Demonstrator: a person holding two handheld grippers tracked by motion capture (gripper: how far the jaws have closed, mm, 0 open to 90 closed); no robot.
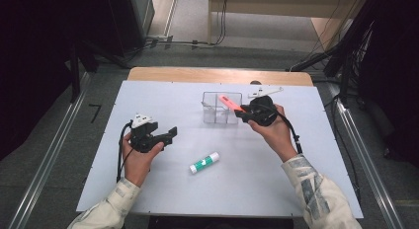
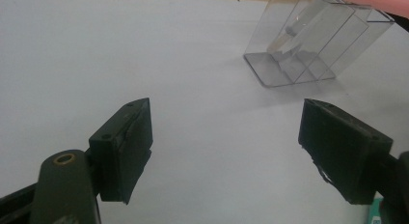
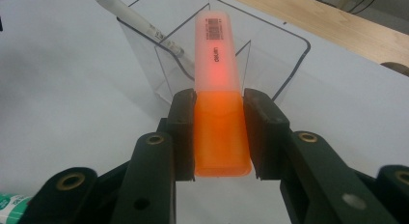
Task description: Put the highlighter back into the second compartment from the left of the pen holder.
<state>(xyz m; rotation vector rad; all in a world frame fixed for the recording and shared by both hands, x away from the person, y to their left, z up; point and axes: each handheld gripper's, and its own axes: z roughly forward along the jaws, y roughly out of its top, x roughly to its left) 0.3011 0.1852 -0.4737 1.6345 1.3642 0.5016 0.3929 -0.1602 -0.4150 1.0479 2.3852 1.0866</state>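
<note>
one orange highlighter (image 3: 219,113) clamped betw right gripper (image 3: 219,137) pads, tip over clear organizer (image 3: 289,69); left gripper (image 2: 224,151) open.

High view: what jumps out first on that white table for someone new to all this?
The orange highlighter, clamped in the right gripper, pokes out over a clear plastic organizer near the table's far side, where a white pen already leans. Nearer the person, a green-and-white glue stick lies loose, and the left gripper waits open and empty.
</note>
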